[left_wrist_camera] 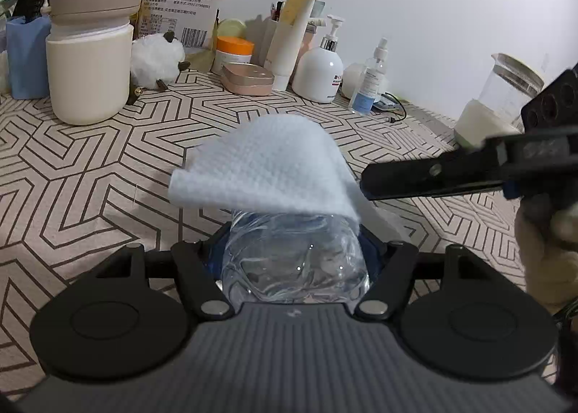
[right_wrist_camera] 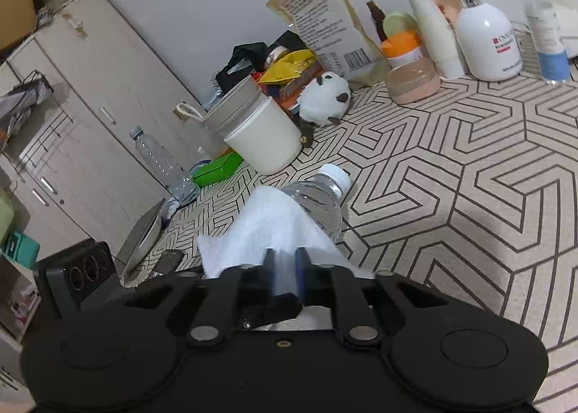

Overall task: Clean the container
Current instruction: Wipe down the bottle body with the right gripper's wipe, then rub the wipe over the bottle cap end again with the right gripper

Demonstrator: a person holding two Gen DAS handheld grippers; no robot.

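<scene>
The clear plastic bottle [left_wrist_camera: 294,261] lies between the jaws of the left gripper [left_wrist_camera: 294,232], which is closed on its body and holds it above the patterned table [left_wrist_camera: 90,178]. Its white cap [right_wrist_camera: 334,174] points toward the table's back edge. A white wipe [left_wrist_camera: 267,167] is draped over the bottle. The right gripper [right_wrist_camera: 285,261] is just beside the wipe with its jaws partly apart; if the pads still press the wipe, I cannot tell. A cream jar [left_wrist_camera: 88,66] stands near the back left corner.
</scene>
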